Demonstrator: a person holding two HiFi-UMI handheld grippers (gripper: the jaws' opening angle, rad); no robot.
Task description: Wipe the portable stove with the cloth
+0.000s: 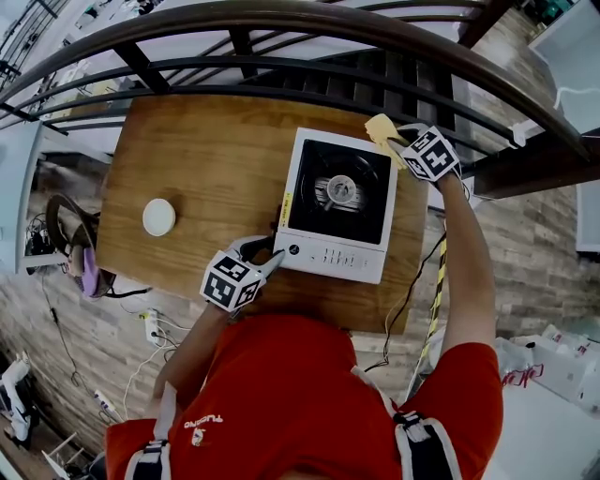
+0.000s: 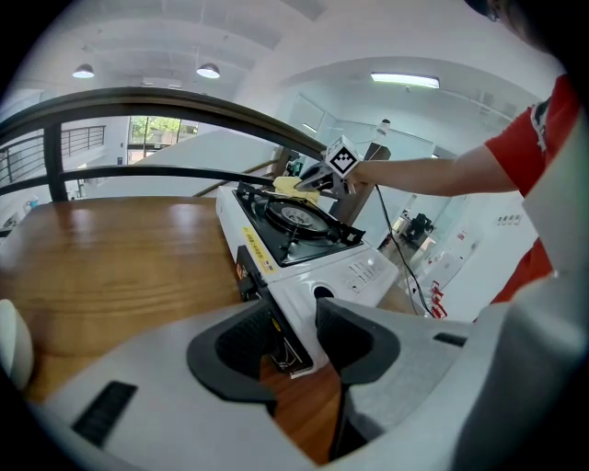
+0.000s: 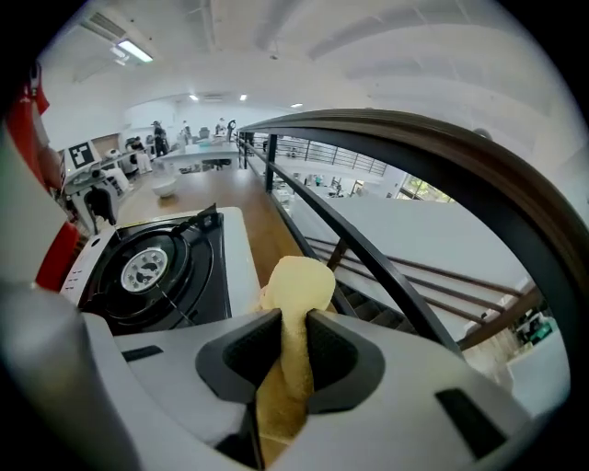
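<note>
Centrally, the stove sits on the wood table, toward its right half: white body, black top, round burner in the middle. A yellow label strip runs down its left edge, and there is small print on the white front panel; neither can be read. The knob hole shows on the front, near the left corner.

The cloth, yellow, is at the stove's far right corner, pinched in the right gripper. The right gripper view shows the jaws closed on a bunched fold of cloth, whose end sticks up past the jaws, beside the stove's white rim.

The left gripper is at the stove's near left corner. In the left gripper view the jaws are narrow and clamp that corner, one pad on the side wall, the other on the front.

A white round disc lies on the table's left part, well apart from the stove. A dark railing curves past the table's far edge. The white print on the red shirt is not legible.
</note>
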